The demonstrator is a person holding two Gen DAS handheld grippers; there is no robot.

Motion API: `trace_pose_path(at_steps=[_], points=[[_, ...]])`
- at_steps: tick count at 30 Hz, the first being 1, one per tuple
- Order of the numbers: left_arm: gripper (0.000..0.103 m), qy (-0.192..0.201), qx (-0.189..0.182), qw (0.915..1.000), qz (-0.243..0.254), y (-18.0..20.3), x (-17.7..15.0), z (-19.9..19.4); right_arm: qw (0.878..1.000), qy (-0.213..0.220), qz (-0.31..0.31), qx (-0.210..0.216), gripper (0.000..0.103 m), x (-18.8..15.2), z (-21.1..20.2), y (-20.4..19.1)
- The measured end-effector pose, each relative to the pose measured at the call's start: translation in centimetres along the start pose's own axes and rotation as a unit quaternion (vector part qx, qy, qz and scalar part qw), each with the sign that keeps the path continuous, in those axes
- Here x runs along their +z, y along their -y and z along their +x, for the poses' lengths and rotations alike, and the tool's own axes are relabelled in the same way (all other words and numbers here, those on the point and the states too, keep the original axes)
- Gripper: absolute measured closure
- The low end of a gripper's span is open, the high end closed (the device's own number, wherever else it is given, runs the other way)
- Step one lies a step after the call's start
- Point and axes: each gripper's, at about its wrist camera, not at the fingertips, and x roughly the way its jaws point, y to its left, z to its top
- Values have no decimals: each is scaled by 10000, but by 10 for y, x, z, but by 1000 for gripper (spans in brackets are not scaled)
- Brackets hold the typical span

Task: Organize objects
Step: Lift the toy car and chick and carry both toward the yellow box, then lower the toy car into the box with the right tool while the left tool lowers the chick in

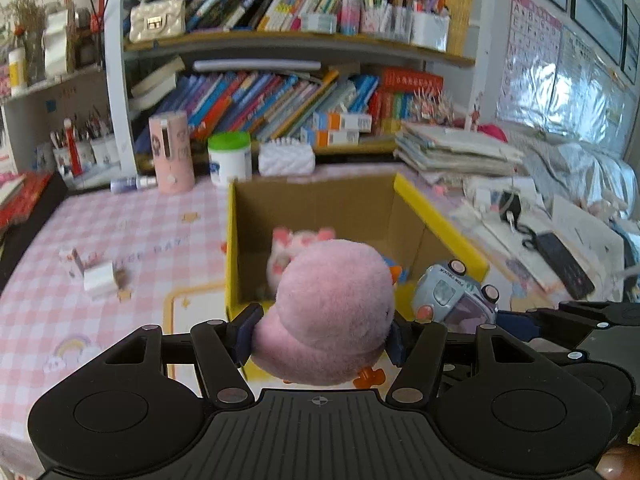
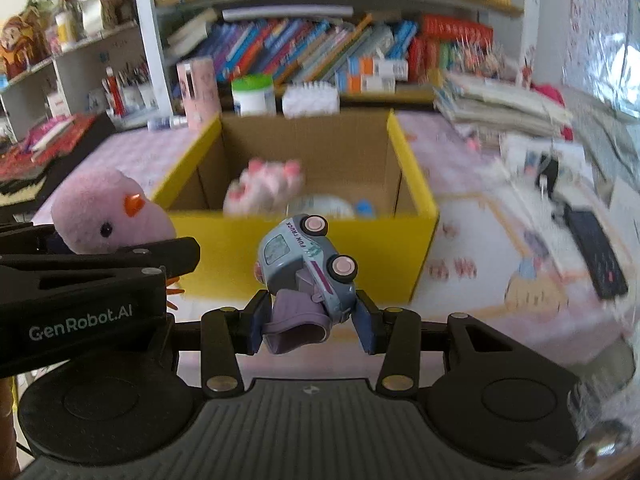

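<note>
My left gripper (image 1: 320, 336) is shut on a pink plush bird (image 1: 332, 312) with an orange beak and orange feet; the same bird (image 2: 104, 216) shows at the left of the right wrist view. My right gripper (image 2: 314, 326) is shut on a light blue toy truck (image 2: 308, 264) with pink wheels, tipped on its side; the truck (image 1: 456, 296) also appears right of the bird. Both toys hang just in front of an open yellow cardboard box (image 2: 304, 248). Inside the box lie a pink-and-white plush (image 2: 264, 188) and other small toys.
The box (image 1: 440, 216) stands on a pink checked tablecloth (image 1: 120, 240). Small white items (image 1: 96, 276) lie at the left. A pink cylinder (image 1: 172, 152), a green-lidded jar (image 1: 230, 158) and a white pouch (image 1: 286, 158) stand behind it. Stacked papers (image 1: 452, 148) and a black remote (image 2: 596, 256) lie at the right, below bookshelves.
</note>
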Motion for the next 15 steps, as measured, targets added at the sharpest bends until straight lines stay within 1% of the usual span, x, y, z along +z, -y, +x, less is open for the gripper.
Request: trace_pose_path(at_steps=[3,6,10,15], points=[[43,117,118,9999,16,4,14,8,9996,244,-163,41,61,18,4,8],[43,140,205,9997,9,8,25,19,9990,347,-246,117,61,34,11,16],[43,120,330,9994,51,12,35,35,9987,359,-330,178,61,50,25,26],[43,-16,474,9989,52,13,42,57,9983,288,-457,219,61,63,50,35]])
